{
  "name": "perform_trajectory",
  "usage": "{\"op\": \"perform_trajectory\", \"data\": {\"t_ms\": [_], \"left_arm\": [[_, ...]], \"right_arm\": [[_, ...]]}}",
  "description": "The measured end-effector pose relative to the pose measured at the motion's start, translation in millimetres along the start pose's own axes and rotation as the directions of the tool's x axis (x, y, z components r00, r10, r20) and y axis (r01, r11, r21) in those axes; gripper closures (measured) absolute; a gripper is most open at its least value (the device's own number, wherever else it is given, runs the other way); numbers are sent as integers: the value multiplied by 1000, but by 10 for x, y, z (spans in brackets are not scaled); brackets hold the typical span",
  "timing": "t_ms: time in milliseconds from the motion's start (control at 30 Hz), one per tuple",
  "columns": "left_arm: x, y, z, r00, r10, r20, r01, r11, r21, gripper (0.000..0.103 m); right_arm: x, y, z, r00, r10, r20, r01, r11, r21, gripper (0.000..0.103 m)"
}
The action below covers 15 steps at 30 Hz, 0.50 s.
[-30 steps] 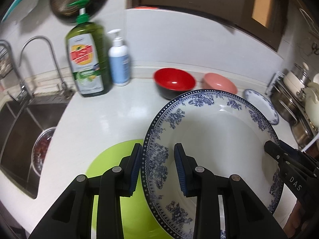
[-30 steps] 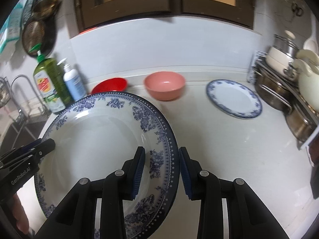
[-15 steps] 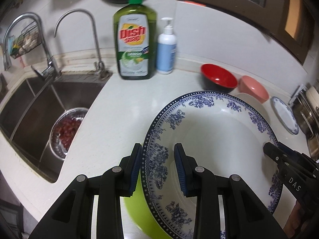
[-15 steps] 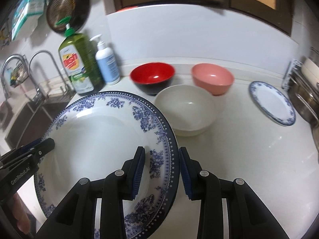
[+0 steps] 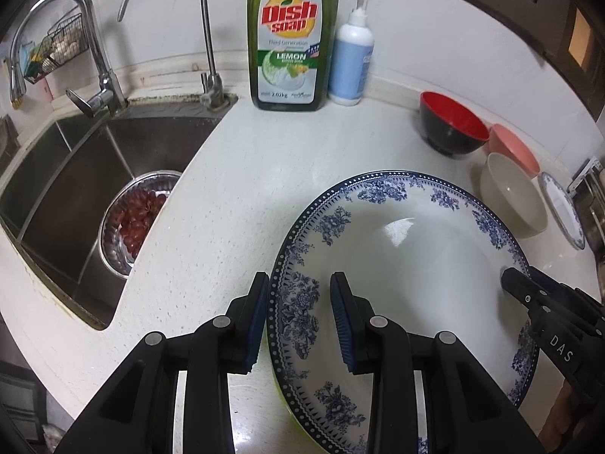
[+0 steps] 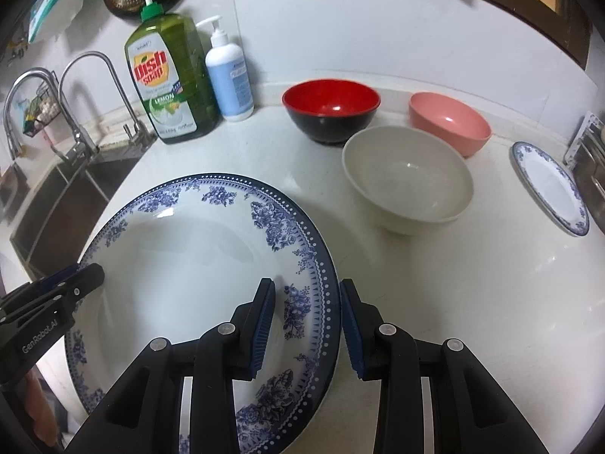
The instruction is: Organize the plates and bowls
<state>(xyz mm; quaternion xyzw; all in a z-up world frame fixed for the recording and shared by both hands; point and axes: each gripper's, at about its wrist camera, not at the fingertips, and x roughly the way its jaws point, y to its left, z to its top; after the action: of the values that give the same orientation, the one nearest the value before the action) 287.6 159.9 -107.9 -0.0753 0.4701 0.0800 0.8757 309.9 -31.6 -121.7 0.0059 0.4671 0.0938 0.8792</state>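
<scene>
- Two grippers were clamped on one big white plate with a blue floral rim [image 5: 408,265]: the left gripper [image 5: 298,317] pinched its left edge, and the right gripper [image 6: 306,321] pinched the opposite edge.
- That plate sat over the white speckled countertop [image 5: 242,196], and a sliver of something lime green [image 5: 278,389] peeked out under its left edge.
- Farther back, a red bowl with a black outside [image 6: 331,109], a pink bowl [image 6: 450,121] and a cream bowl [image 6: 408,178] were bunched near each other.
- Off to the right lay a smaller blue-rimmed white plate [image 6: 552,185], flat on the counter.
- By the wall stood a green dish soap bottle [image 5: 291,38] and a light-blue pump bottle [image 5: 351,56], side by side.
- On the left, the steel sink [image 5: 64,174] had a metal bowl of red fruit [image 5: 136,219] in it.
</scene>
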Motion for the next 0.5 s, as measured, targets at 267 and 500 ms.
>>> {"op": "perform_trajectory", "data": {"t_ms": [267,500], "left_arm": [[151,10,-54,999,5,-41,-5,1000,8,70],[212,12,-76,998,9,-60,-8,1000,14,70]], "right_arm": [[163,12,-39,999,-1,-52,1,1000,14,67],[218,16,-61,997,-2,-77,3,1000,14,67]]}}
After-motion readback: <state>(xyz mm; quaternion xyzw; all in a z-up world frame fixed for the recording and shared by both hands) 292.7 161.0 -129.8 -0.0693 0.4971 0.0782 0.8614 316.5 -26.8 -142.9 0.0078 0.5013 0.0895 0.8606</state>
